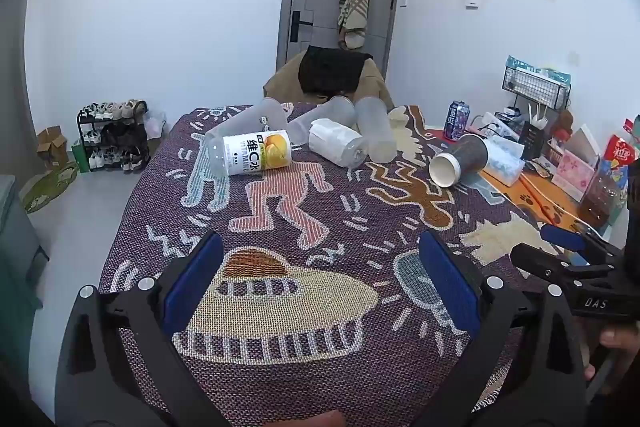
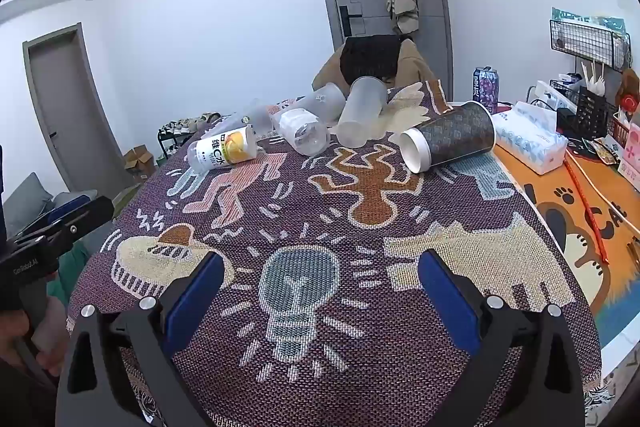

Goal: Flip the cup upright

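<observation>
Several cups lie on their sides at the far end of the patterned cloth (image 1: 304, 291). A dark paper cup (image 1: 460, 159) with a white inside lies at the right, its mouth facing me; it also shows in the right wrist view (image 2: 450, 142). Frosted plastic cups (image 1: 374, 133) lie in the middle, also seen in the right wrist view (image 2: 360, 111). A cup with an orange label (image 1: 256, 151) lies at the left, and in the right wrist view (image 2: 226, 149). My left gripper (image 1: 320, 251) is open and empty above the near cloth. My right gripper (image 2: 320, 271) is open and empty too.
A purple can (image 2: 486, 87), a tissue pack (image 2: 532, 143), wire baskets and boxes crowd the orange mat (image 2: 560, 203) at the right. A chair with a dark garment (image 1: 332, 71) stands behind the table. A shoe rack (image 1: 114, 135) stands on the floor at left.
</observation>
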The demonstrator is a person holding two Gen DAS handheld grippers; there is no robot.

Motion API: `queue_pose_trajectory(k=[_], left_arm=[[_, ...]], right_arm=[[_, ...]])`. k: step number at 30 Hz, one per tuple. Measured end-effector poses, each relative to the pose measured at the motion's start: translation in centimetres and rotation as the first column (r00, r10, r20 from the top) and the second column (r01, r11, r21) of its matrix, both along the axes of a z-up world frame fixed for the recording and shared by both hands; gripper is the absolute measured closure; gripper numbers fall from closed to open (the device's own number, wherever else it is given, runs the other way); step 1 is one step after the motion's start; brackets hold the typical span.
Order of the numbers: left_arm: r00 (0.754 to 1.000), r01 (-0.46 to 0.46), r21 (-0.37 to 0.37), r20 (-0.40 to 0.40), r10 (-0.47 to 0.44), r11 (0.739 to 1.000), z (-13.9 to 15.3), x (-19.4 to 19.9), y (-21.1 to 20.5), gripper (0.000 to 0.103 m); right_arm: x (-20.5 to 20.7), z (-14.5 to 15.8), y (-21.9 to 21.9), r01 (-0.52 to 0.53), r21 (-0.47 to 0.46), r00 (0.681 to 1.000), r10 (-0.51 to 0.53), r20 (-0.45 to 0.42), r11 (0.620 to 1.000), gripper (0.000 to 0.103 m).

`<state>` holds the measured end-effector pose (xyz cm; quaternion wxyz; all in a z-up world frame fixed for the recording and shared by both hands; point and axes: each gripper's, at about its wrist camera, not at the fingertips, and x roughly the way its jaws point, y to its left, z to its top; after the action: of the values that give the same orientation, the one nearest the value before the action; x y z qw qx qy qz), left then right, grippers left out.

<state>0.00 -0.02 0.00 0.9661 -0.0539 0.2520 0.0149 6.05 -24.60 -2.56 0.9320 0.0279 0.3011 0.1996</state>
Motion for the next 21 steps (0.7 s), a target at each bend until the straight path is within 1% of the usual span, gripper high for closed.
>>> queue_pose_trajectory(k=[12,21], left_arm=[[1.0,0.009,-0.005,0.011,-0.009,1.0,0.21,0.19,-0.01,0.006],[1.0,0.009,-0.01,0.008,-0.009,1.0,0.01,0.16,0.04,0.006]], right_arm=[[-0.28,-0.42,-0.05,-0.001,-0.001,1.0,0.001,0.012,1.0,0.008],[0.01,-0.1,0.11,0.005,-0.004,1.0,-0.005,0.011,1.0,0.008]])
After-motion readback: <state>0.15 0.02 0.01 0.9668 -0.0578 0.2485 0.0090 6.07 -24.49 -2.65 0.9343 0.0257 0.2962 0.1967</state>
